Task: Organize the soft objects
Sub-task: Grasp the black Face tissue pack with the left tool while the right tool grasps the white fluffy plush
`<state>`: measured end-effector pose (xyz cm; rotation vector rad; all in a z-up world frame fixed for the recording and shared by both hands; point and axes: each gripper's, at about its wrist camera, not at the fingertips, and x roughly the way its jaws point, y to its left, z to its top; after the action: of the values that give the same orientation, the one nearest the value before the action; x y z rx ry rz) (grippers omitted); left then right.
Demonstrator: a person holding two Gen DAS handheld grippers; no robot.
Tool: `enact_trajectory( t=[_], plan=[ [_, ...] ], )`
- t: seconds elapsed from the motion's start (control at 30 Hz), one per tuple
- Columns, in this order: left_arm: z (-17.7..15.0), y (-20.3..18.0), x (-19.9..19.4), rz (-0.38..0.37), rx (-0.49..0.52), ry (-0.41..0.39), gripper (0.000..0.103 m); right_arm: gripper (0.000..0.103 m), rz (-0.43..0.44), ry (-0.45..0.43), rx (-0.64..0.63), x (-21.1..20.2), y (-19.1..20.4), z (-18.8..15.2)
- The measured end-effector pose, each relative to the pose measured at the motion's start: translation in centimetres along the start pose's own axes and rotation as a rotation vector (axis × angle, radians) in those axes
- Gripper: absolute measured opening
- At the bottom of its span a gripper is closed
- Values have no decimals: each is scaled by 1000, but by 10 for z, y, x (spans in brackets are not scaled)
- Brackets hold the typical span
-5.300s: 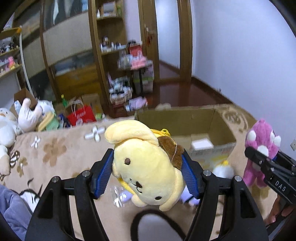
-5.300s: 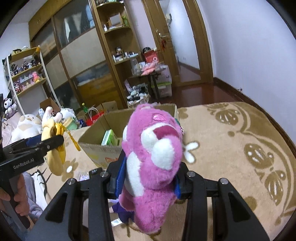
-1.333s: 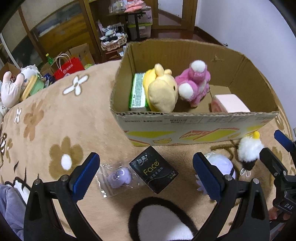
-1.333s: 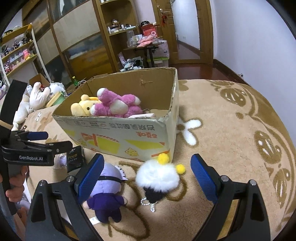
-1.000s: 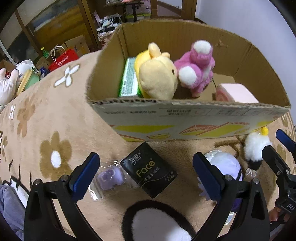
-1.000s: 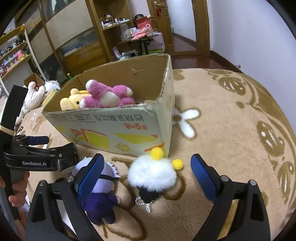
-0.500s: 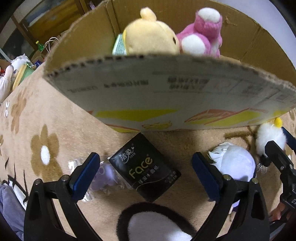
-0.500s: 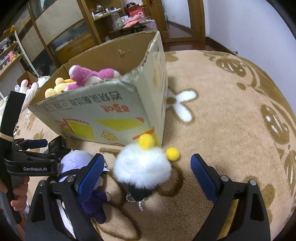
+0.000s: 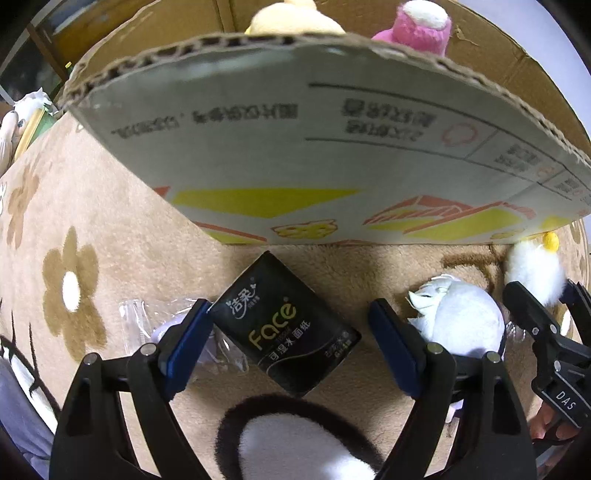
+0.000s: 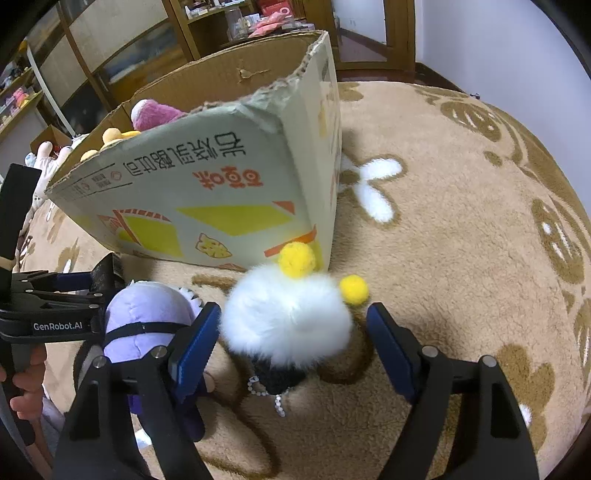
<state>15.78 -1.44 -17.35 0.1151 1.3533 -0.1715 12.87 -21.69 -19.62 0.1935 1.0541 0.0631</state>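
Observation:
My left gripper (image 9: 290,341) is open, low over the rug, with its jaws on either side of a black "Face" tissue pack (image 9: 286,326); the left finger touches the pack's corner. My right gripper (image 10: 293,341) is open around a white fluffy plush with yellow pompoms (image 10: 288,314). A lavender-headed doll (image 10: 147,314) lies between the two grippers; it also shows in the left wrist view (image 9: 461,321). The cardboard box (image 9: 314,155) stands just behind and holds a yellow plush (image 9: 295,22) and a pink plush (image 9: 421,27).
A small purple toy in a clear bag (image 9: 166,332) lies left of the tissue pack. The beige flower-pattern rug (image 10: 461,221) stretches to the right of the box. Shelves and a doorway stand at the back (image 10: 147,48). Plush toys lie far left (image 10: 44,155).
Both grippers have come down and forward towards the rug and narrowed somewhat. The left now brackets the tissue pack, the right brackets the white fluffy plush. The box wall now fills the views.

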Motion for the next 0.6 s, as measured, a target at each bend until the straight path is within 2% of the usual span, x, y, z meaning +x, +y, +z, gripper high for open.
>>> enact_trajectory(
  t=[0.2, 0.27, 0.4, 0.5, 0.6],
  plan=[
    [8, 4, -1, -2, -2, 17, 85, 84, -4, -1, -2, 0, 0, -3],
    [8, 3, -2, -7, -4, 25, 85, 75, -12, -2, -2, 1, -1, -2],
    [8, 8, -1, -12, -23, 54, 85, 67, -23, 3, -2, 1, -3, -2],
    [6, 7, 0, -12, -4, 61, 77, 59, -35, 7, -9, 1, -3, -2],
    [4, 5, 0, 0, 3, 55, 77, 52, -37, 7, -15, 1, -2, -2]
  ],
)
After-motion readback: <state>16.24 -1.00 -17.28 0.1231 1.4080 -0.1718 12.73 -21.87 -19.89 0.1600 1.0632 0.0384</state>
